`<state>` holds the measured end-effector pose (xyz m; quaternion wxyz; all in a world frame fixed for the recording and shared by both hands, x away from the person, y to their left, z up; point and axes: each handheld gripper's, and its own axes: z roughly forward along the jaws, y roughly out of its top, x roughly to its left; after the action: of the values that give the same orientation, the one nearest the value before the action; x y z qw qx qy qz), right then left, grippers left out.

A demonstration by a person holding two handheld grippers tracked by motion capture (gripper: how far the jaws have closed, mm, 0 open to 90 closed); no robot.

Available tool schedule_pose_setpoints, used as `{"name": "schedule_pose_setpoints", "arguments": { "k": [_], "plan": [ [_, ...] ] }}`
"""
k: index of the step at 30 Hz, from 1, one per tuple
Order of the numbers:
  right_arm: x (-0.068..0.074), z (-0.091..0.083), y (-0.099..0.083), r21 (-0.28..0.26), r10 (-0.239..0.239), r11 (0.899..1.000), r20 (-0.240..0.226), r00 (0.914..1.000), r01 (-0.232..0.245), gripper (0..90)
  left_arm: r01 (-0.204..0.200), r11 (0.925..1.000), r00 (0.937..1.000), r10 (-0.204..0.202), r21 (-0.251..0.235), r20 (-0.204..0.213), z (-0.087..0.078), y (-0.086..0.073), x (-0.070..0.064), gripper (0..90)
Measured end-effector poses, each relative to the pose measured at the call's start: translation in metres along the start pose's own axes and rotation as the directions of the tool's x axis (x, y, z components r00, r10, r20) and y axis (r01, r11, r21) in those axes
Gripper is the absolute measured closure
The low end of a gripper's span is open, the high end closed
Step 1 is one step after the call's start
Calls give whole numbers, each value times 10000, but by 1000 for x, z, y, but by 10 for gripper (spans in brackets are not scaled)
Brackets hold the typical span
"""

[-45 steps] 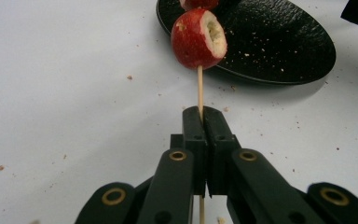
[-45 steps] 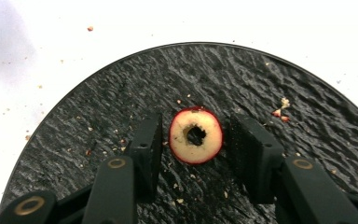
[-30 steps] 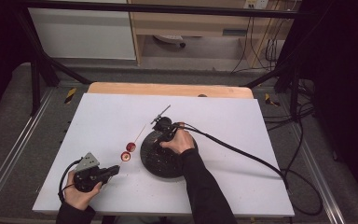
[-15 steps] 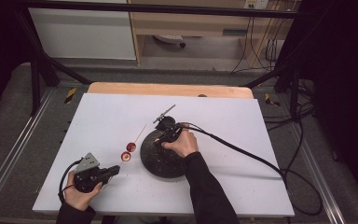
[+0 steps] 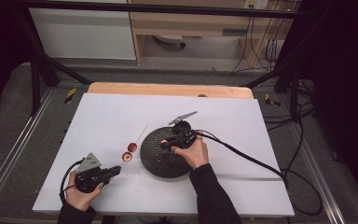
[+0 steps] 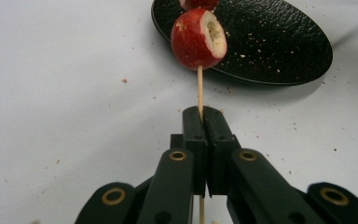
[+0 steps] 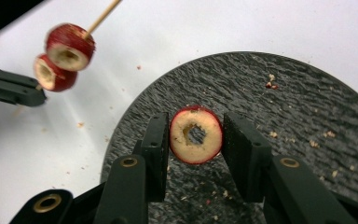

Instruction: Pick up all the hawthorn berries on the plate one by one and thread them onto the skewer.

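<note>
Cored fruit slice between the right jaws, over the black plate

The red-skinned fruit slice [image 7: 196, 135], a ring with a hollow core, sits between the right gripper's [image 7: 196, 140] jaws above the dark plate [image 7: 307, 121]; one jaw touches its skin, the other stands just off, so the jaws are apart and the grip looks unfinished. It is probably light, soft-fleshed and easy to crush, with slick skin: best pinched gently across the rim, hole kept clear for threading. The left gripper [image 6: 202, 122] is clamped on the thin wooden skewer [image 6: 199, 88], which already carries two slices [image 7: 63, 56] beside the plate on the white table [image 5: 107, 116].
</note>
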<state>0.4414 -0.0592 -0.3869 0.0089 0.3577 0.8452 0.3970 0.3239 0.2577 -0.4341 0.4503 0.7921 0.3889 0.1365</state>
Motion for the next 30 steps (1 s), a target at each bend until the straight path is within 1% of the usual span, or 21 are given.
{"name": "schedule_pose_setpoints", "arguments": {
  "k": [3,6,9,12,14,15,17,19,20,21,22,23,24,25,27,28,29,30],
  "plan": [
    [0,-6,-12,-623,336,9975,-216,9992,-349,626,6,10000,10000,-6,-25,-22,0,0,-1,887],
    [-1,-10,-22,-1210,642,9903,-337,9974,-678,626,-59,10000,10000,59,6,-10,1,1,-2,887],
    [-2,-12,-33,-1861,1058,9759,-537,9929,-1140,626,-73,10000,10000,73,48,16,2,1,-3,887],
    [-4,-11,-43,-2333,1403,9603,-688,9877,-1527,626,-114,9999,9999,114,50,17,3,1,-4,887],
    [-5,-9,-48,-2629,1671,9474,-805,9827,-1826,627,-88,10000,10000,88,31,14,4,2,-5,887],
    [-5,-8,-51,-2793,1726,9414,-824,9815,-1890,627,-84,10000,10000,84,39,21,4,2,-5,887],
    [-4,-8,-55,-3158,1983,9229,-999,9750,-2201,627,-92,10000,10000,92,31,20,5,2,-7,887],
    [-4,-9,-58,-3592,2237,8980,-1247,9667,-2541,627,-155,9999,9999,155,39,23,6,3,-8,887],
    [-4,-9,-59,-3726,2325,8889,-1338,9633,-2663,627,-149,9999,9999,149,25,54,6,3,-9,887],
    [-4,-10,-60,-3922,2413,8771,-1391,9604,-2772,628,-158,9999,9999,157,34,69,7,3,-9,887],
    [-3,-10,-60,-4065,2484,8672,-1473,9574,-2875,628,-171,9998,9998,171,28,67,7,4,-10,887],
    [-3,-10,-61,-4176,2520,8598,-1536,9555,-2939,628,-201,9998,9998,201,61,71,8,4,-10,887],
    [-3,-11,-61,-4324,2592,8493,-1579,9528,-3028,628,-213,9998,9998,213,43,66,8,4,-11,887],
    [-3,-11,-61,-4423,2630,8422,-1623,9511,-3083,628,-215,9998,9997,215,34,89,9,5,-12,887],
    [-2,-12,-62,-4739,2850,8159,-1690,9435,-3313,628,-231,9997,9997,231,28,101,9,5,-13,887],
    [-3,-12,-63,-4935,2878,8033,-1682,9428,-3333,628,-247,9997,9996,246,24,97,10,5,-13,887],
    [-3,-13,-63,-5051,3002,7912,-1705,9385,-3448,628,-230,9997,9997,230,1,119,10,5,-14,887],
    [-3,-13,-64,-5106,3047,7856,-1722,9368,-3494,628,-247,9997,9996,247,-1,107,10,5,-14,887]
  ]
}}
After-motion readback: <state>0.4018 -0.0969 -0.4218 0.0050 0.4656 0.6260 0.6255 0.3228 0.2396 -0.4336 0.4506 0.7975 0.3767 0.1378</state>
